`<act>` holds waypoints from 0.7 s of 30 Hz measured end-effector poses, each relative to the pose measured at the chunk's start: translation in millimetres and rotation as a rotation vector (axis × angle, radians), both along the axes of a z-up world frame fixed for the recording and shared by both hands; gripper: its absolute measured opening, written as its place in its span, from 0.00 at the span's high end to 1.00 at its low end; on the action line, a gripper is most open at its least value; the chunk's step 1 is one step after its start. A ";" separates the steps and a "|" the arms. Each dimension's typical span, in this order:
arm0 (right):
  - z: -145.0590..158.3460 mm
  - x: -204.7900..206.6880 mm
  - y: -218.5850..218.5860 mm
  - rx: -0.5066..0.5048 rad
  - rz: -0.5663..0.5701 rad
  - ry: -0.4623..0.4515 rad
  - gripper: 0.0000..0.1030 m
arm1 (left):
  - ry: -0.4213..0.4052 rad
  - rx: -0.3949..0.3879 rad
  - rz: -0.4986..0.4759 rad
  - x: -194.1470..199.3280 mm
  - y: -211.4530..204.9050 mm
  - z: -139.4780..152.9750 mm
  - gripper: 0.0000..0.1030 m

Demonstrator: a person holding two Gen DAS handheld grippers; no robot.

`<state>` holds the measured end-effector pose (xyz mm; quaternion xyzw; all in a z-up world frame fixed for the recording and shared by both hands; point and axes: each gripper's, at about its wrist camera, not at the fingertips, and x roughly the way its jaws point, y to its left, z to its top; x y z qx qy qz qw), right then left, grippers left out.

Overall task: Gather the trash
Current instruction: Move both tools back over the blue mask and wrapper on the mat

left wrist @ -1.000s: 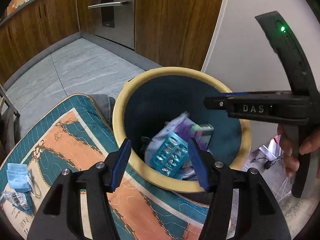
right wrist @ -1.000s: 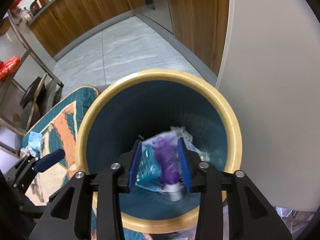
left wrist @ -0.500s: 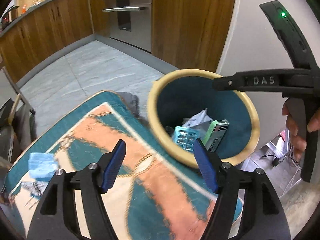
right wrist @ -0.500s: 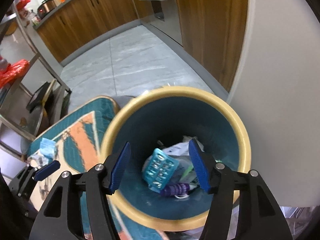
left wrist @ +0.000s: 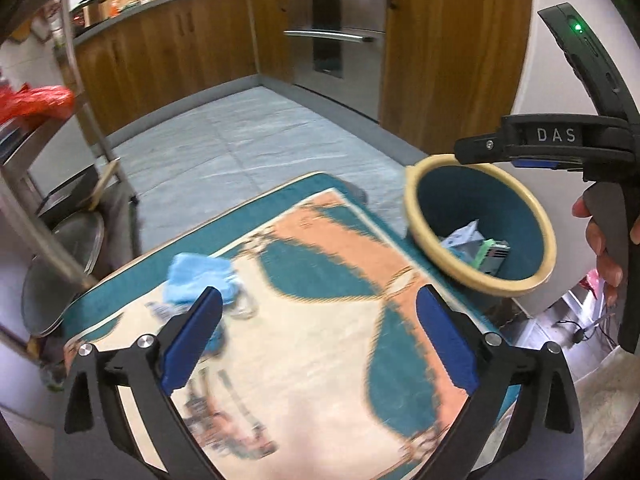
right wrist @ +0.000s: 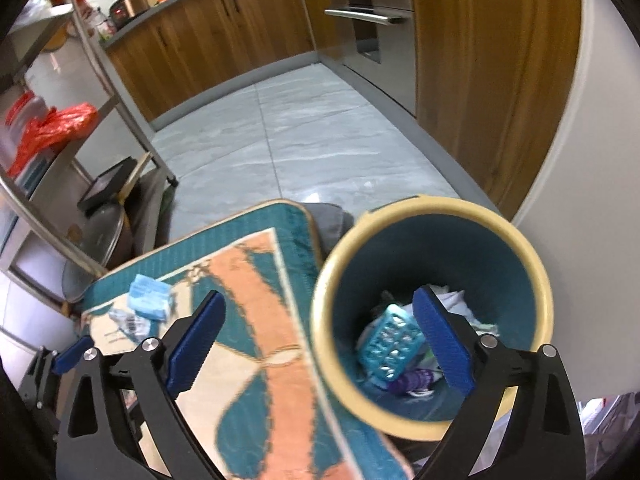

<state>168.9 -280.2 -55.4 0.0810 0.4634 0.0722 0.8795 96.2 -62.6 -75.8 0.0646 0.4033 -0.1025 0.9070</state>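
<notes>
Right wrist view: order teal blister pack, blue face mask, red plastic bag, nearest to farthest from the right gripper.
From the right gripper, jaws opening with nothing between them:
1. Teal blister pack, inside the bin, by the right-side finger.
2. Blue face mask, on the mat, left.
3. Red plastic bag, on the metal shelf, far left.

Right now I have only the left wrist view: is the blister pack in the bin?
Observer: Yes. The teal blister pack lies in the bin, on top of other trash.
Reviewer: Is the right gripper carrying anything?
Observer: No. Nothing is between its fingers, and its jaws are opening.
Reviewer: Anything left to collect?
Observer: A barcode wrapper lies beside the blue mask on the mat.
</notes>
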 end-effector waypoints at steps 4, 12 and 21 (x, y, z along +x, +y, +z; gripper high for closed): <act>5.8 -4.1 27.3 0.001 0.022 -0.010 0.08 | -0.006 -0.003 0.054 -11.6 31.3 4.4 0.06; 6.0 -10.1 91.7 -0.027 0.073 -0.006 0.07 | -0.025 -0.022 0.153 -34.0 91.0 10.3 0.06; -10.5 -11.0 162.7 -0.053 0.132 -0.015 0.07 | 0.004 -0.020 0.296 -51.4 163.8 -3.4 0.06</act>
